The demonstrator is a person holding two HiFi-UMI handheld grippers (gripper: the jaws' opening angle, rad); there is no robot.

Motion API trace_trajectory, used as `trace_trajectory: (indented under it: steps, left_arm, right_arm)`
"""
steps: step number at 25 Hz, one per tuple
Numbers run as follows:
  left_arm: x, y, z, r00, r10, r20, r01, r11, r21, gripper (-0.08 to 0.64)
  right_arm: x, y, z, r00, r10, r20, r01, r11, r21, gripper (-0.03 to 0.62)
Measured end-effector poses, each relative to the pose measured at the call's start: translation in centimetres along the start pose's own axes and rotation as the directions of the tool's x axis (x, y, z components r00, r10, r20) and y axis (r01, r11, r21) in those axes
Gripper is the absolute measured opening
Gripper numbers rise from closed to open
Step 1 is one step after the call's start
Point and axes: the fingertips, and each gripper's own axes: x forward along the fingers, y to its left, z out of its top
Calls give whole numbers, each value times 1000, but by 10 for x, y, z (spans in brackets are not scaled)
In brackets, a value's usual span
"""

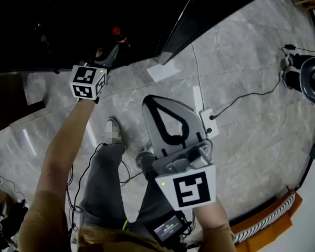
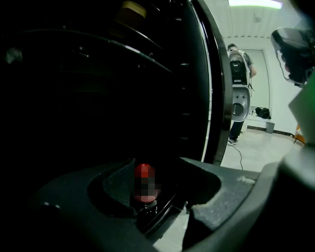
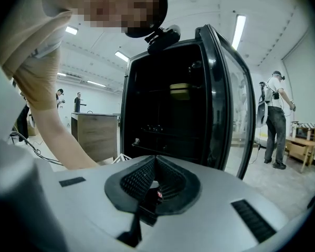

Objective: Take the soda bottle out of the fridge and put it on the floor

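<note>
Soda bottle stands low in the dark fridge, its red cap between the left gripper's spread jaws, not yet pinched. Best to reach deeper and pinch below the cap. The right gripper's jaws are pressed together, empty.

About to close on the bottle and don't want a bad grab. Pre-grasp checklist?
1. Fridge door open: ok.
2. Left gripper jaws apart: ok, open, pressing on nothing.
3. Red cap of the bottle lined up in the gap: ok in the left gripper view; pads not on it yet.
4. Bottle body and its neighbours: cannot tell, the fridge interior is too dark.
5. Right gripper out of the way: ok, shut, empty, outside the fridge.
6. Floor free for set-down: not ok near the feet, where a cable and power strip lie; bare tile elsewhere.
</note>
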Motion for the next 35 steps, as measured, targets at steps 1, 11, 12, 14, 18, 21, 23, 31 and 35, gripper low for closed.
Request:
trace_trajectory:
  steps: [1,11,12,14,18,21,23,31,35]
  left_arm:
    - [6,3,-7,1000,4,-6,-4,1000,-12,221]
    - [54,16,-48,999,49,-11,-50,998,-43,267]
    - [56,18,-49,998,55,-11,-55,997,-44,267]
    - [62,23,-51,998,62,-13,-63,997,-39,268]
    - [77,29,-56,998,61,-19,-62,996,-57,276]
    - [87,30,-62,998,58,-22,-60,997,-58,278]
    - [92,28,-68,998,57,-23,-58,997,-57,278]
    - [109,33,-69,997,74,4,-74,997,-23,287]
    - [117,34,-64,997,78,8,-78,996,-44,288]
  right_arm:
    - [3,1,-6,1000,-1,4,1,1000,3,2]
    - [25,7,-61,1000,28,0,-28,999,-17,2]
    - [26,6,-64,1000,26,0,-26,999,-18,2]
    - [28,3,-69,1000,19,1,-19,1000,-19,2]
    - [33,-2,-78,1000,7,5,-7,1000,-17,2]
    - [39,-6,-84,1000,9,9,-9,1000,-18,2]
    - [42,-7,-87,1000,8,12,-8,1000,-14,2]
    - [46,-6,-105,1000,8,-18,-8,1000,-15,2]
    - [43,-14,-109,1000,-21,-13,21,1000,0,2]
